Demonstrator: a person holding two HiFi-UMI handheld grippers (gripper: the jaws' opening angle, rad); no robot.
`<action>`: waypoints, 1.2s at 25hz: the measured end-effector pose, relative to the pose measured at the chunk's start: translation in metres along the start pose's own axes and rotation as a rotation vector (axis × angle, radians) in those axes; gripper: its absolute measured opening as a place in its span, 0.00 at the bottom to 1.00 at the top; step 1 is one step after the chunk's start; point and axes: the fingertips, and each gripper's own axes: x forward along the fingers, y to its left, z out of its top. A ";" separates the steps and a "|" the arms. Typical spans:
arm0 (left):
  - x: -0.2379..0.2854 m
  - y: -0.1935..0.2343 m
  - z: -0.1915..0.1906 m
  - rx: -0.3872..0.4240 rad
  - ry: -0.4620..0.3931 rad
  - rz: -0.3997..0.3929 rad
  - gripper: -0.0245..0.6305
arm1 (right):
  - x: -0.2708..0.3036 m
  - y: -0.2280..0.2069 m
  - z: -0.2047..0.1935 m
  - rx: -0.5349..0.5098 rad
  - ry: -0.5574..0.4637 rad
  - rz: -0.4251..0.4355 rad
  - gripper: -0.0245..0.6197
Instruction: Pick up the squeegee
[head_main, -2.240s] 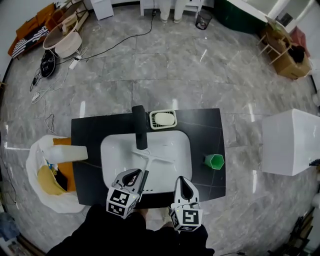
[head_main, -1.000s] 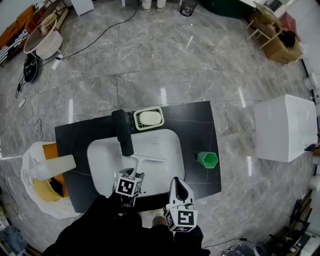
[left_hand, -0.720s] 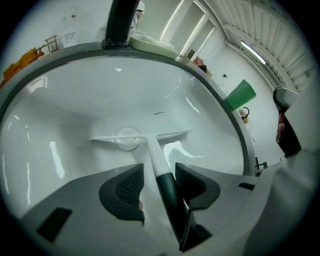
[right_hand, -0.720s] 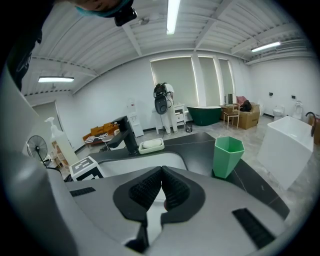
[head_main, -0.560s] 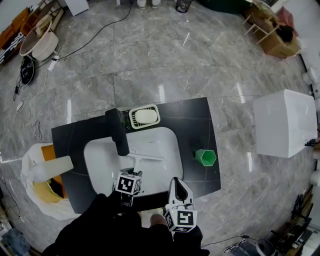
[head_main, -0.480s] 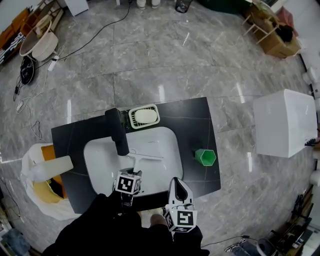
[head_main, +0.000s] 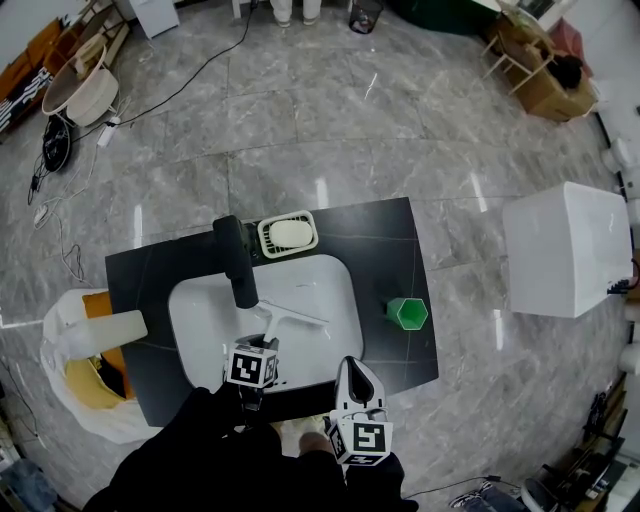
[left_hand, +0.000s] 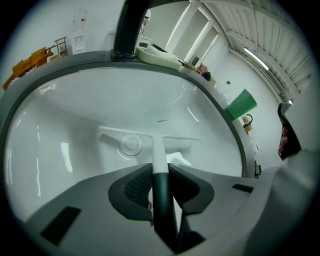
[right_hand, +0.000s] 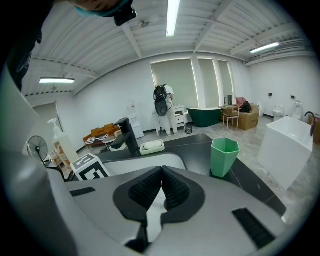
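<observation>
1. The squeegee (head_main: 290, 312) lies in the white sink (head_main: 195, 335), with its blade crosswise by the drain (left_hand: 131, 144) and its handle running back toward me.
2. My left gripper (head_main: 262, 350) is the nearer one. Its fingers (left_hand: 134, 187) are closing with the handle's dark end straight between them, and the pads seem to touch both sides.
3. My right gripper (head_main: 353, 365) hovers at the tabletop (head_main: 400, 250) edge, its fingers clenched on nothing.
4. The soap dish (head_main: 265, 240) holds a bar (head_main: 290, 232). The green cup (head_main: 407, 313) shows nothing inside.

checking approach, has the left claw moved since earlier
Yes: left claw moved forward from the black countertop's front edge to over the white sink's near rim, jaws closing around the white squeegee's handle.
</observation>
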 end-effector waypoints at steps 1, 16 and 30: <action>-0.001 -0.001 0.000 0.001 -0.005 0.000 0.20 | -0.002 0.000 0.001 -0.001 -0.004 0.001 0.06; -0.053 -0.027 0.019 0.023 -0.148 0.014 0.20 | -0.047 0.003 0.024 -0.041 -0.079 0.017 0.06; -0.141 -0.086 0.009 0.042 -0.365 0.039 0.20 | -0.131 0.002 0.036 -0.105 -0.175 0.074 0.06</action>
